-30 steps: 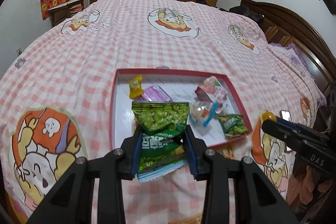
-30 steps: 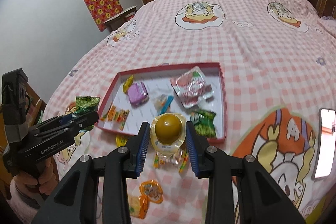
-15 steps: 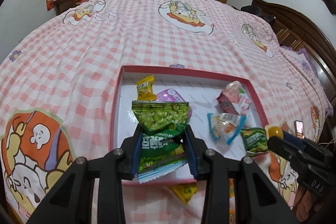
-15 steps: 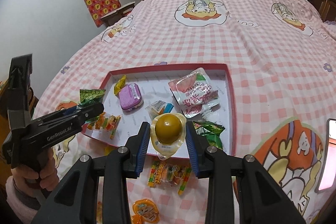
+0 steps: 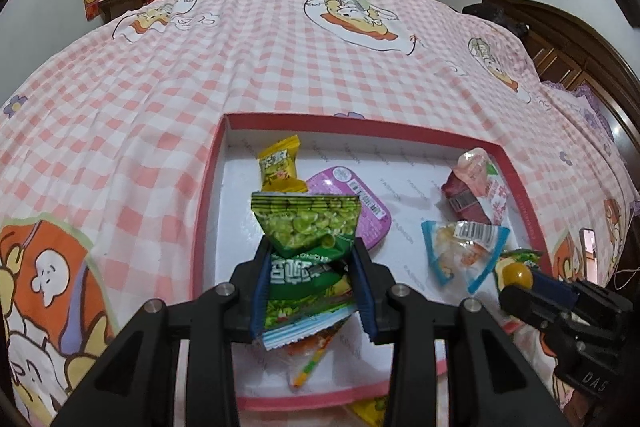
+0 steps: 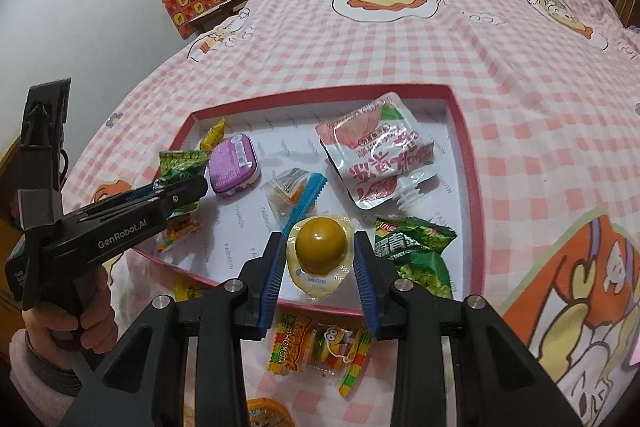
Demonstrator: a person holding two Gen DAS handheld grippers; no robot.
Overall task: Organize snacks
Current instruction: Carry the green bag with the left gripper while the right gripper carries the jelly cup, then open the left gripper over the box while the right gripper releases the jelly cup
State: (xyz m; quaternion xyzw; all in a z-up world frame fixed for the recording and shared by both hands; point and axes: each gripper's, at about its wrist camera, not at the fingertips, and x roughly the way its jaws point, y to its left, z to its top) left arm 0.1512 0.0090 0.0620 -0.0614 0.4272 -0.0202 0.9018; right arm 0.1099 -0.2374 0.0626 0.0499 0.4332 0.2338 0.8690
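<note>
Left wrist: pea packet [image 5: 306, 227] between tool [image 5: 312, 291] pads

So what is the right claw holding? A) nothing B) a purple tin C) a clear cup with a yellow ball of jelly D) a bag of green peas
C: in the right wrist view the right claw is clamped on the clear jelly cup with its round yellow middle, over the red tray.

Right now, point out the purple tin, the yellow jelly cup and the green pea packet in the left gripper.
purple tin [image 6: 234, 167]: right wrist view, middle of its lid.
yellow jelly cup [image 6: 321, 247]: right wrist view, its dome.
green pea packet [image 5: 306, 227]: left wrist view, upper printed panel.
</note>
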